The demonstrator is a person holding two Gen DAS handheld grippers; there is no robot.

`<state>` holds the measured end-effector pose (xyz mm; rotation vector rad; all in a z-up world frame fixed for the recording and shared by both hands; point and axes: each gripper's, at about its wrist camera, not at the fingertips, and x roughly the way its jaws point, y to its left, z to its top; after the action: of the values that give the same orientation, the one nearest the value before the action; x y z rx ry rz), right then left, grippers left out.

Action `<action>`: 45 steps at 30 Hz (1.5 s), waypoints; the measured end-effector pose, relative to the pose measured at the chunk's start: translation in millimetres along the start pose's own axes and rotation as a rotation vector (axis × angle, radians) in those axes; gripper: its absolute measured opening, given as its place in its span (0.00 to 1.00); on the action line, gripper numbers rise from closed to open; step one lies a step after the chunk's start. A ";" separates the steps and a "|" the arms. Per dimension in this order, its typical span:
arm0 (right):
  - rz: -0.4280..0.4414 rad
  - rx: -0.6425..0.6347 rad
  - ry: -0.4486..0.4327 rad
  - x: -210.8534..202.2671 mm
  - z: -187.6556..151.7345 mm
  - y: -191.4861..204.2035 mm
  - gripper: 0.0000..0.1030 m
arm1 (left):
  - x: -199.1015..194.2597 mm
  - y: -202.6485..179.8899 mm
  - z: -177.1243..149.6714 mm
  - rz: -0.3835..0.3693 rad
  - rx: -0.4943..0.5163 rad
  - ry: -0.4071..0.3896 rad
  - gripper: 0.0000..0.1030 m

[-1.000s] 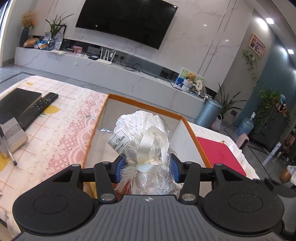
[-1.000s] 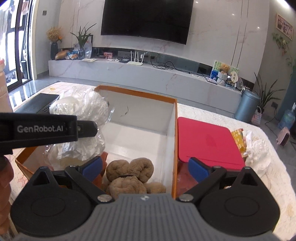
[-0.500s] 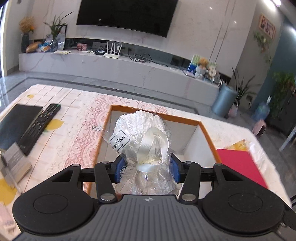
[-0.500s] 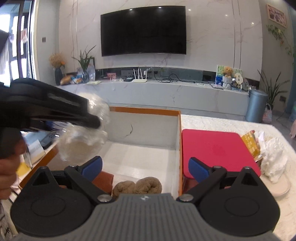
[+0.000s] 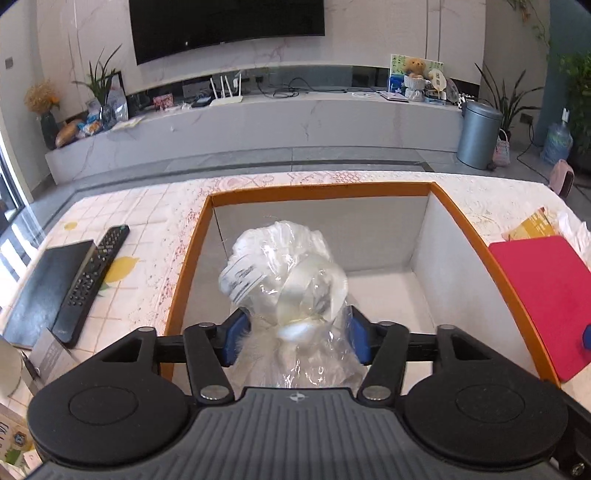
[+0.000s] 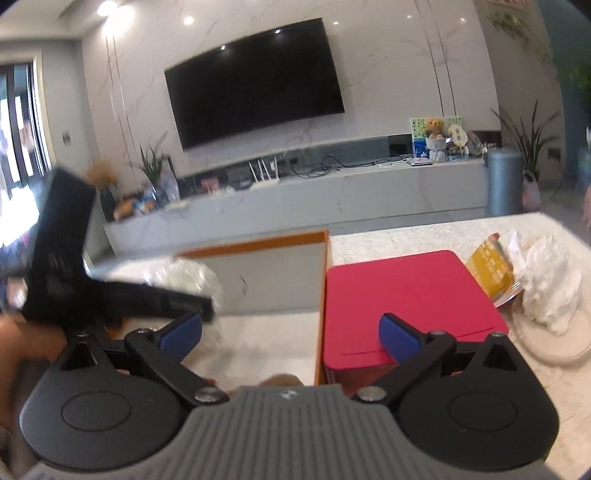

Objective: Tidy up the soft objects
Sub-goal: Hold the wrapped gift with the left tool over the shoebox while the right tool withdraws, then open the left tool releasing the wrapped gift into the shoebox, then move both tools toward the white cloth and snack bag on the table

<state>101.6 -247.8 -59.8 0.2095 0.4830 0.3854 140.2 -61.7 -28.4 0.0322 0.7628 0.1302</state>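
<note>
Left wrist view: my left gripper (image 5: pixel 295 338) has just been opening, its blue pads spread either side of the clear-cellophane white bundle tied with a cream ribbon (image 5: pixel 286 284), which sits between them over the orange-rimmed white box (image 5: pixel 417 236); the pads look barely clear of the wrap.

Right wrist view: my right gripper (image 6: pixel 291 334) gapes wide, empty, over the box's edge beside the red flat lid (image 6: pixel 406 291).

Home living room, wall television (image 5: pixel 225 26) (router (image 5: pixel 226 96) below)

Remote control (image 5: pixel 90 281) beside black tablet (image 5: pixel 44 288)
</note>
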 end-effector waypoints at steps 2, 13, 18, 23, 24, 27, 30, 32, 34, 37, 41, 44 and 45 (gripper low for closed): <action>-0.001 -0.001 0.001 -0.5 -0.8 0.9 0.97 | -5.3 -4.5 -0.3 0.033 0.025 -0.026 0.83; -0.038 0.015 -0.051 -21.9 4.0 1.4 0.97 | -42.1 4.3 4.9 0.023 -0.036 -0.086 0.87; -0.060 0.118 -0.099 -44.4 10.3 -8.2 0.97 | -77.6 8.4 -0.4 0.004 -0.021 -0.172 0.87; -0.089 0.135 -0.112 -68.3 21.5 -8.2 0.97 | -108.8 8.5 -1.2 -0.001 0.004 -0.250 0.87; -0.096 0.124 -0.118 -74.3 24.2 -7.0 0.97 | -115.0 8.1 -0.7 0.003 0.002 -0.265 0.87; -0.132 0.074 -0.148 -94.3 37.6 -5.7 0.97 | -133.5 5.8 2.0 -0.020 -0.007 -0.319 0.87; -0.168 0.058 -0.200 -116.0 54.6 -11.0 0.97 | -146.8 0.8 5.4 -0.064 -0.016 -0.344 0.87; -0.182 0.045 -0.222 -128.0 68.8 -16.5 0.97 | -151.5 -4.4 7.4 -0.086 -0.012 -0.349 0.87; -0.205 0.027 -0.248 -138.9 83.4 -24.4 0.97 | -153.7 -11.7 8.6 -0.103 -0.008 -0.356 0.87; -0.231 -0.028 -0.237 -148.6 107.5 -41.3 0.97 | -152.0 -24.5 7.4 -0.143 0.014 -0.357 0.87; -0.292 -0.020 -0.201 -153.4 141.4 -77.7 0.97 | -145.6 -46.6 2.7 -0.169 0.031 -0.330 0.87; -0.351 0.002 -0.192 -155.3 157.1 -108.1 0.97 | -136.7 -65.4 0.5 -0.182 0.049 -0.304 0.87; -0.368 0.019 -0.184 -154.5 159.7 -119.6 0.97 | -133.4 -72.2 0.5 -0.190 0.053 -0.303 0.87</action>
<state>90.6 -436.0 107.9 0.1683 0.3343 0.0013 52.7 -150.5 58.1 0.0286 0.4628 -0.0753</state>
